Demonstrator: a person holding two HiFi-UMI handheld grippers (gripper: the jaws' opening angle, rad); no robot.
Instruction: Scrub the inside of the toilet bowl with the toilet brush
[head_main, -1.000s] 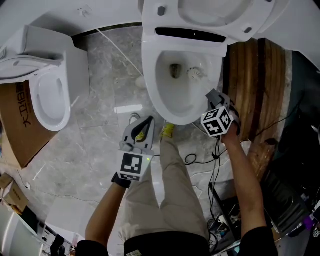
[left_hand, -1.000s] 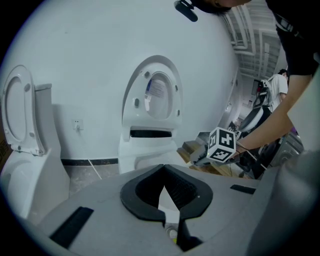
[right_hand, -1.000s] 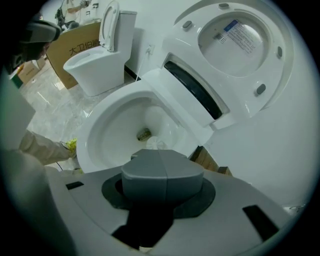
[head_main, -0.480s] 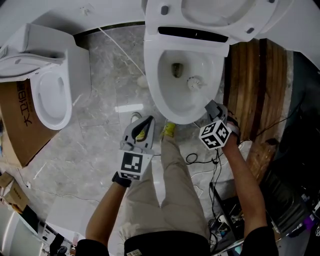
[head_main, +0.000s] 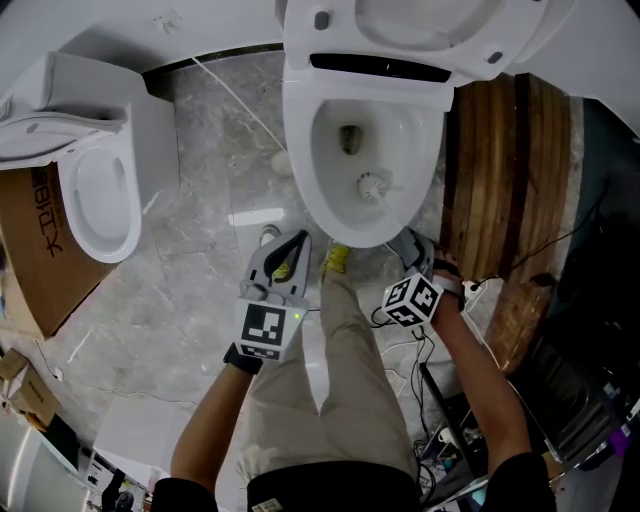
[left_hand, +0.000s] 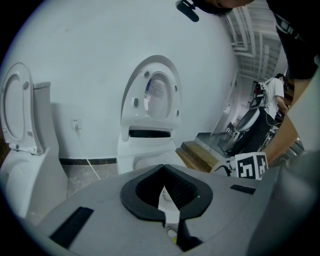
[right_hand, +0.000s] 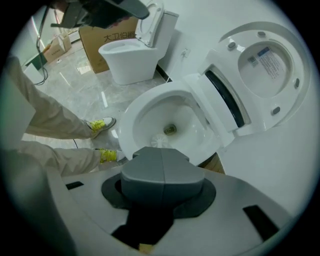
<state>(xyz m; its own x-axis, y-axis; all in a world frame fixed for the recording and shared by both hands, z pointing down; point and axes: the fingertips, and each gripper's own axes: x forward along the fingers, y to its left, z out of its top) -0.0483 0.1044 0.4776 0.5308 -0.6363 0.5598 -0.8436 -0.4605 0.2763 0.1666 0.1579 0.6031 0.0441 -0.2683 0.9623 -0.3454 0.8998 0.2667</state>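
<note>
Now, the right gripper (head_main: 408, 243), jaws clamped on the toilet brush (head_main: 372, 185), holds its bristles on the toilet bowl's (head_main: 333, 197) near wall. The left gripper (head_main: 290, 250) hangs closed, empty. Hard sideways scrubbing could twist the thin handle loose.

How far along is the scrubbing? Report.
Done: lid is up, brush head is inside the bowl. In hand: right gripper shut on the brush, head on the bowl's front wall. Remaining: nothing shows how much is scrubbed. Left gripper is shut, idle.
</note>
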